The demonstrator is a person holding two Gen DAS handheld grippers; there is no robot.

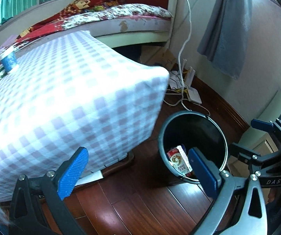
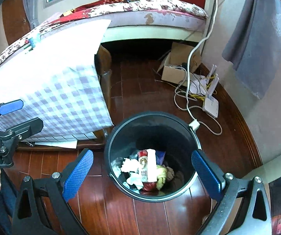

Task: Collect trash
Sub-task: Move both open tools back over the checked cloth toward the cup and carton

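Observation:
A black bin (image 2: 154,125) stands on the wood floor beside the checked-cloth table (image 2: 62,90). It holds a carton (image 2: 148,164), crumpled tissue (image 2: 128,165) and other trash. My right gripper (image 2: 140,174) is open and empty just above the bin's mouth. In the left wrist view my left gripper (image 1: 138,172) is open and empty, left of the bin (image 1: 193,121), where a carton (image 1: 179,161) shows. A blue cup (image 1: 8,58) stands on the far side of the table (image 1: 72,90). The right gripper (image 1: 263,143) shows at the right edge.
A bed (image 2: 140,13) runs behind the table. A cardboard box (image 2: 177,66), white cables (image 2: 187,98) and a router (image 2: 211,105) lie on the floor by the wall. A grey cloth (image 2: 258,39) hangs at the right.

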